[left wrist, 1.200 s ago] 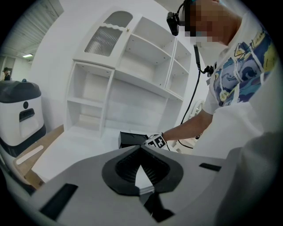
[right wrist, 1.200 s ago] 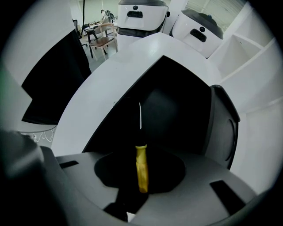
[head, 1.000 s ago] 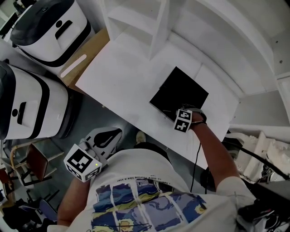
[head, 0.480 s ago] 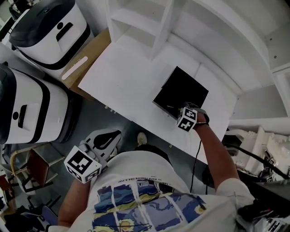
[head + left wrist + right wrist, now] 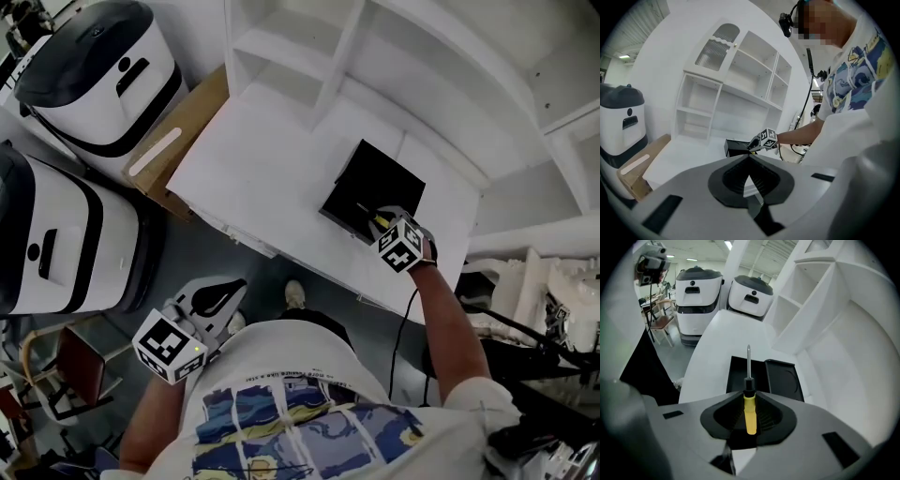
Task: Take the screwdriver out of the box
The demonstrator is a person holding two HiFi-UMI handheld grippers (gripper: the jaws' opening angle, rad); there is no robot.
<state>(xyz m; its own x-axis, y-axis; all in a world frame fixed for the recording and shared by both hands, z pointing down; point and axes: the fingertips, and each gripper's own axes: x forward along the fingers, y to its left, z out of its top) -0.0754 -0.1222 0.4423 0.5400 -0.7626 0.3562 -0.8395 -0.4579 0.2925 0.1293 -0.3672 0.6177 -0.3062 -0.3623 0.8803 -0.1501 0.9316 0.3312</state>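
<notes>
My right gripper (image 5: 749, 395) is shut on the yellow handle of the screwdriver (image 5: 749, 411). Its metal shaft points forward, out over the open black box (image 5: 739, 374). In the head view the right gripper (image 5: 382, 222) hangs above the near corner of the box (image 5: 367, 180), which lies on the white table (image 5: 253, 169), and a bit of the yellow screwdriver (image 5: 377, 220) shows at the jaws. My left gripper (image 5: 221, 292) is low beside the person's body, off the table, with its jaws closed and nothing in them. From the left gripper (image 5: 749, 158) I see the box (image 5: 735, 147) and the right gripper (image 5: 757, 143) far ahead.
White shelving (image 5: 309, 47) stands along the back of the table. Two large white and black machines (image 5: 94, 75) (image 5: 56, 234) stand to the left on the floor, with a cardboard box (image 5: 178, 127) between them and the table. A chair (image 5: 75, 347) is at the lower left.
The right gripper has risen from the box's near edge with the screwdriver in its jaws, and its wrist has rolled. The left gripper has stayed low by the body.
</notes>
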